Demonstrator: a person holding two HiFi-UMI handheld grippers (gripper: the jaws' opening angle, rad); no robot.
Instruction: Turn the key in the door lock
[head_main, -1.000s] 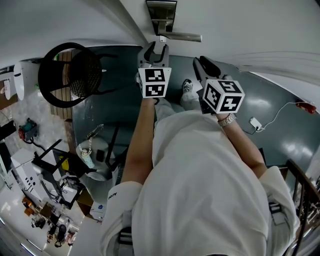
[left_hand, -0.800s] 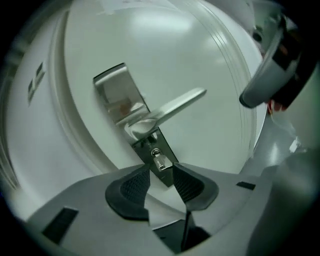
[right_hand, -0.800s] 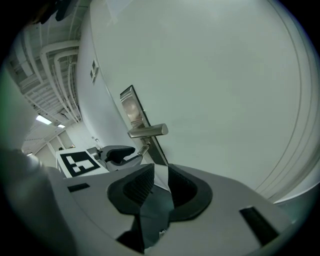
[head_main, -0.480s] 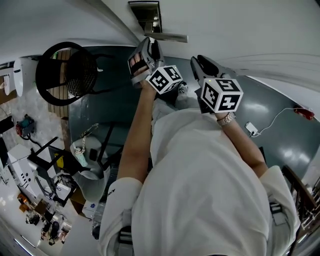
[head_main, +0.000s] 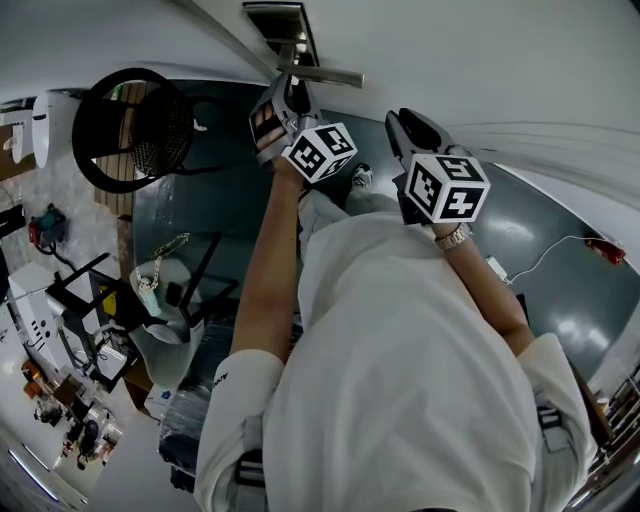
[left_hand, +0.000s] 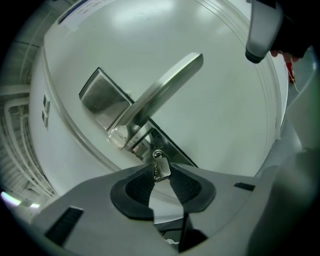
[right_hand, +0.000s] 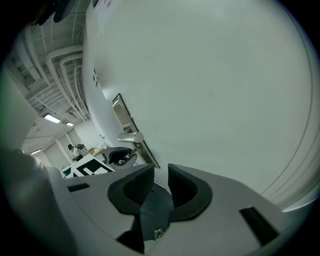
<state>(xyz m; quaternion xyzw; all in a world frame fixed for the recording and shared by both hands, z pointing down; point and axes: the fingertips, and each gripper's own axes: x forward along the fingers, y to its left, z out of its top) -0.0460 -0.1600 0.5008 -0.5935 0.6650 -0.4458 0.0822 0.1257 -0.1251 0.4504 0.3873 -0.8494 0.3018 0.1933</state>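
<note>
A silver key (left_hand: 160, 168) sticks out of the lock under the lever handle (left_hand: 165, 90) on the white door (left_hand: 220, 130). My left gripper (left_hand: 161, 175) has just been closing its jaws, and its pads now press the key's bow from both sides. In the head view the left gripper (head_main: 288, 92) reaches up under the handle (head_main: 322, 75) and hides the key. My right gripper (head_main: 400, 122) hangs to the right, apart from the lock. Its jaws (right_hand: 161, 182) stand a little apart with nothing between them, facing the bare door.
A black round chair (head_main: 135, 135) stands at the left on the dark floor. A white cable with a plug (head_main: 495, 268) lies at the right. Cluttered gear fills the lower left. The lock plate (left_hand: 102, 97) runs behind the handle.
My left gripper has rolled, its marker cube tipping over, and has moved up and left under the handle. The right gripper has shifted only slightly.
</note>
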